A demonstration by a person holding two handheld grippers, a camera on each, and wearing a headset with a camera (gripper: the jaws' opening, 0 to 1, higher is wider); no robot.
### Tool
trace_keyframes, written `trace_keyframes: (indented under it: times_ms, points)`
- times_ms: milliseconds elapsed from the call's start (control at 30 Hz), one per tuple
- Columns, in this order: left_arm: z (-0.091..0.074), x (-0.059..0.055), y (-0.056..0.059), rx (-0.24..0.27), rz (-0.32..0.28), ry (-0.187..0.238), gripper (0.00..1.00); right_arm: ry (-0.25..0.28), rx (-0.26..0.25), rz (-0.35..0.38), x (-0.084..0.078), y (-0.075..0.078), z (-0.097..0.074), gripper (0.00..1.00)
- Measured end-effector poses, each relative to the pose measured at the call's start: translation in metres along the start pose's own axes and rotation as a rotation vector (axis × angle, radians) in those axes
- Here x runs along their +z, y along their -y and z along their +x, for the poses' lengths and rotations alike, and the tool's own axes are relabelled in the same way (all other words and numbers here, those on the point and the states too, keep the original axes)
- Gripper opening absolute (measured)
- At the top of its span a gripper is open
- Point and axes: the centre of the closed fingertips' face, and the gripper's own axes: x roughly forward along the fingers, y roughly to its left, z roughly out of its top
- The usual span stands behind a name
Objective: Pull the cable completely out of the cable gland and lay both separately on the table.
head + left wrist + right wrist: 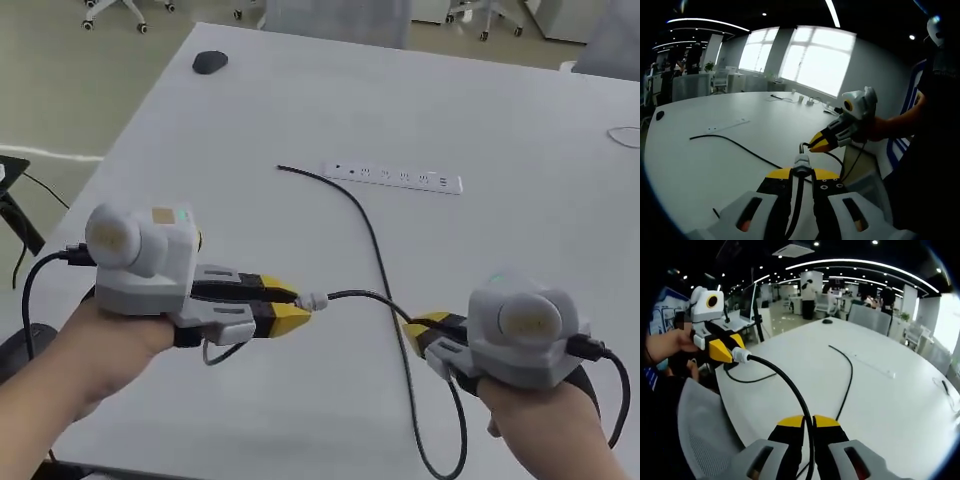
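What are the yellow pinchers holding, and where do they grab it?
The left gripper pinches the white cable gland by its body. The right gripper pinches the black cable near the gland.

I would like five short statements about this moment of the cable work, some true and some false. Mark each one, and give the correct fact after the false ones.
1. The left tongs grip the small white plastic cable gland. True.
2. The black round cable is fully out of the gland. False: it runs through the gland, between the left tongs.
3. The right tongs are shut on the black round cable. True.
4. The long white power strip lies between the two tongs. False: it lies farther off on the white table, near the cable's free end.
5. A dark computer mouse sits near the table's far edge. True.
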Motion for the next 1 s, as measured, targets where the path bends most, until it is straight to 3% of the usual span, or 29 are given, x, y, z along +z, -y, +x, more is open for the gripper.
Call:
trace_keyframes:
  times_ms: [133,233,300,467,567,733,1000]
  points:
    - [0.003,-0.001,0.001,-0.002,-0.002,-0.007,0.15,0.010,0.008,-0.066,0.010,-0.005,-0.003,0.09]
    - [0.005,-0.001,0.002,-0.006,-0.001,-0.013,0.15,0.057,0.032,-0.181,0.031,-0.015,-0.009,0.17]
    - [0.007,-0.001,0.004,-0.010,0.003,-0.018,0.15,0.087,0.063,-0.260,0.044,-0.027,-0.012,0.18]
    - [0.010,-0.001,0.007,-0.015,0.007,-0.025,0.15,0.106,0.110,-0.417,0.058,-0.049,-0.011,0.17]
    - [0.012,-0.004,0.009,-0.018,0.010,-0.038,0.15,0.078,0.128,-0.538,0.055,-0.058,-0.002,0.16]
    - [0.015,-0.007,0.010,-0.018,0.011,-0.051,0.15,0.074,0.168,-0.643,0.055,-0.068,0.003,0.10]
    - [0.019,-0.008,0.009,-0.013,0.009,-0.059,0.15,0.067,0.182,-0.687,0.050,-0.067,0.007,0.03]
